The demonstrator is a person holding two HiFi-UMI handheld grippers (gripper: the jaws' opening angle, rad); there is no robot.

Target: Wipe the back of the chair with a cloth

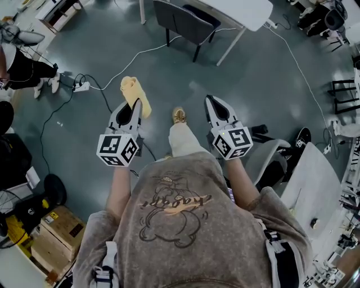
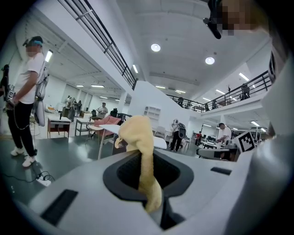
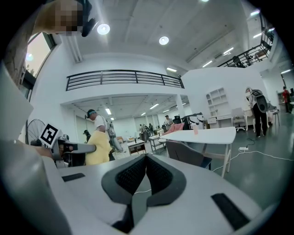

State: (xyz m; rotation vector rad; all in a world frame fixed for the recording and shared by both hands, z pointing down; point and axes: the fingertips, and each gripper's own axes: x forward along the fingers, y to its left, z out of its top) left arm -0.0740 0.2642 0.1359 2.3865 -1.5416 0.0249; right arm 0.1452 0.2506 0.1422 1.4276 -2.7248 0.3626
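Observation:
The yellow cloth hangs bunched from my left gripper, which is shut on it and held above the floor. In the left gripper view the cloth rises out from between the jaws of the left gripper. My right gripper is beside it at the same height, shut and holding nothing; its jaws of the right gripper meet in the right gripper view. The dark grey chair stands well ahead, tucked at a white table. Its back faces me, apart from both grippers.
A power strip with cables lies on the floor to the left, near a standing person. Wooden boxes sit at my lower left. A light office chair and a white desk stand close on my right.

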